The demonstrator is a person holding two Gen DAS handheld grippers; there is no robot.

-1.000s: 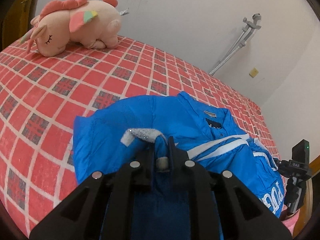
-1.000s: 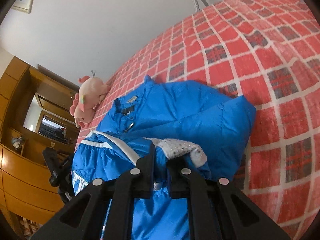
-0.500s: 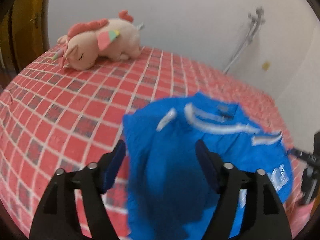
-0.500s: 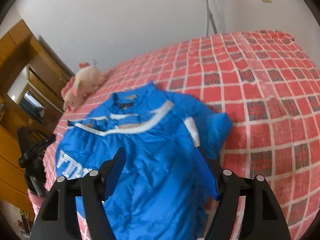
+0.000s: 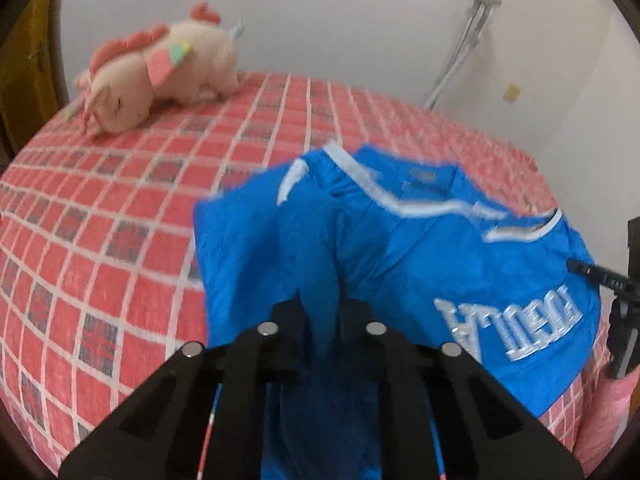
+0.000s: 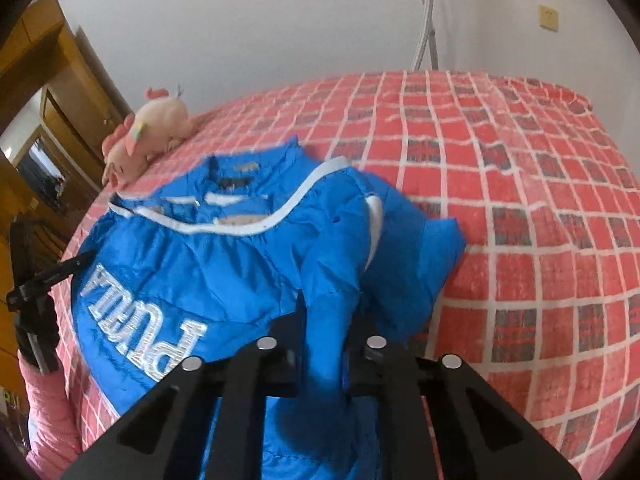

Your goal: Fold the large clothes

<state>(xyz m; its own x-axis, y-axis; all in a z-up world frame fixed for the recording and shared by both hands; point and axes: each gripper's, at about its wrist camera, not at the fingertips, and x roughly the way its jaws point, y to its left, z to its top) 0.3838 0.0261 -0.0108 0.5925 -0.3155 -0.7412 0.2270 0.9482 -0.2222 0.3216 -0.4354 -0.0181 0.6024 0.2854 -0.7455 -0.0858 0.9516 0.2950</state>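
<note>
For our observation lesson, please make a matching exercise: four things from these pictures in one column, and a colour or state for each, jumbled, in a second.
Things:
1. jacket
2. soft toy
3. blanket
4. left claw

States:
A. lying by the far wall
B. shut on blue cloth
C. red checks
D. blue with white lettering

Pairs: 1-D, 2-A, 3-C, 4-B

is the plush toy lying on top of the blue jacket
No, the plush toy lies on the bedspread near the wall, apart from the blue jacket.
</note>
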